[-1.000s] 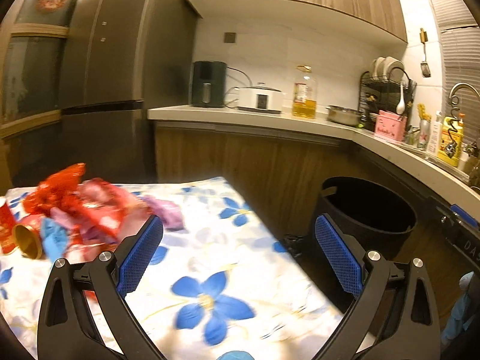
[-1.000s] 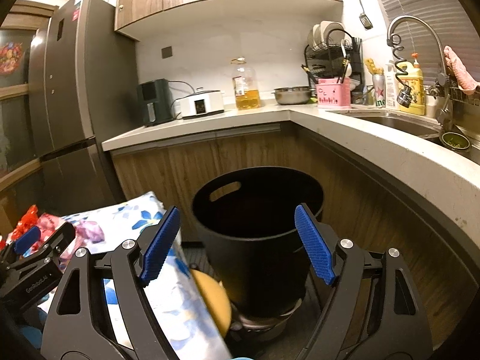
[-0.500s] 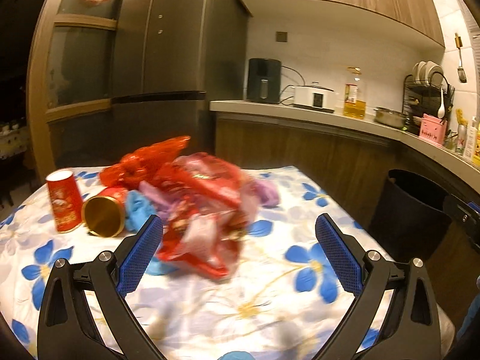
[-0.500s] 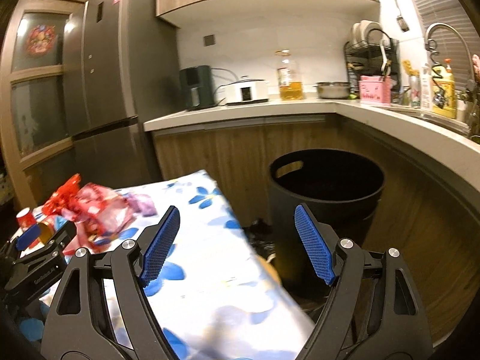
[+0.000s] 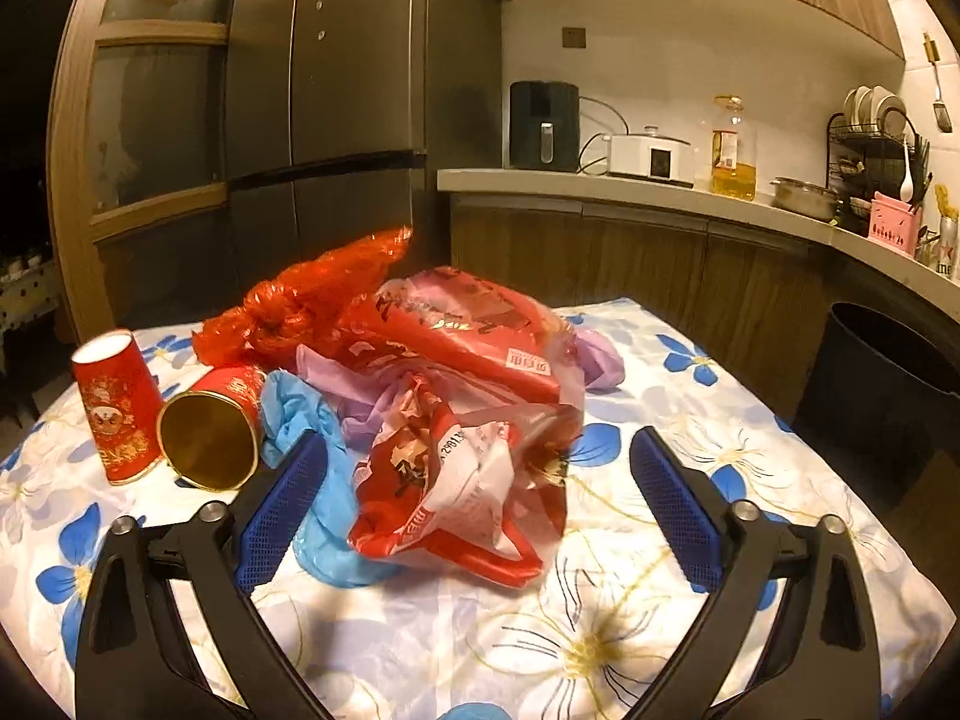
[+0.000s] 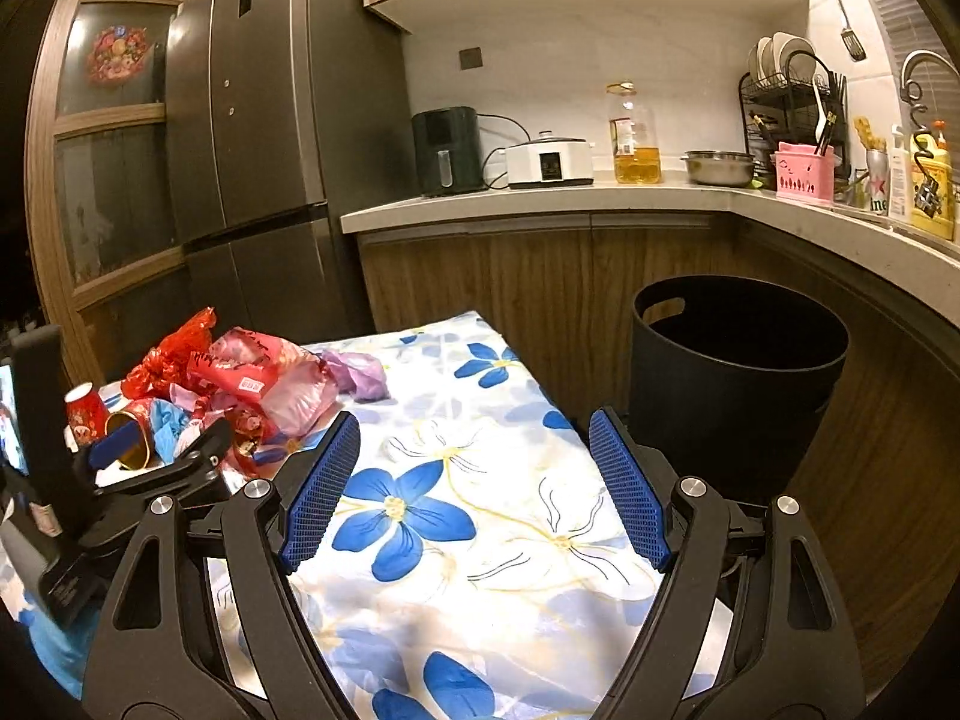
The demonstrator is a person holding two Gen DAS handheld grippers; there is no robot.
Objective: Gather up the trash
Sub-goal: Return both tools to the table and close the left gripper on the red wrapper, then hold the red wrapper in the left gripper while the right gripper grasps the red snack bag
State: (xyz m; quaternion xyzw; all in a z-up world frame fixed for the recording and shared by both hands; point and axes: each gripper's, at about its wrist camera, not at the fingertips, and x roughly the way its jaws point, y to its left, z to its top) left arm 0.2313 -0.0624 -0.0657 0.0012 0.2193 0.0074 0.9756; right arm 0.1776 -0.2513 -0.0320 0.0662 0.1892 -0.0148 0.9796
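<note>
A pile of trash lies on the flowered tablecloth [image 5: 600, 648]: a red and clear plastic bag [image 5: 456, 468], a red crinkled wrapper [image 5: 312, 300], blue plastic [image 5: 324, 516], purple plastic [image 5: 594, 354], an upright red paper cup [image 5: 114, 402] and a tipped red cup [image 5: 210, 438]. My left gripper [image 5: 474, 498] is open, its jaws either side of the red bag, close to it. My right gripper [image 6: 474, 480] is open and empty over the cloth, to the right of the pile [image 6: 240, 384]. A black bin [image 6: 738, 372] stands on the floor right of the table.
A dark fridge [image 5: 336, 120] stands behind the table. A counter [image 6: 540, 204] carries an air fryer, cooker, oil bottle, pot and dish rack. The table's right edge [image 6: 540, 384] drops off beside the bin. The left gripper's body [image 6: 120, 468] shows at the left of the right wrist view.
Both grippers swung left from the bin toward the table. The left gripper has come up close to the trash pile, and the red bag now sits between its open jaws.
</note>
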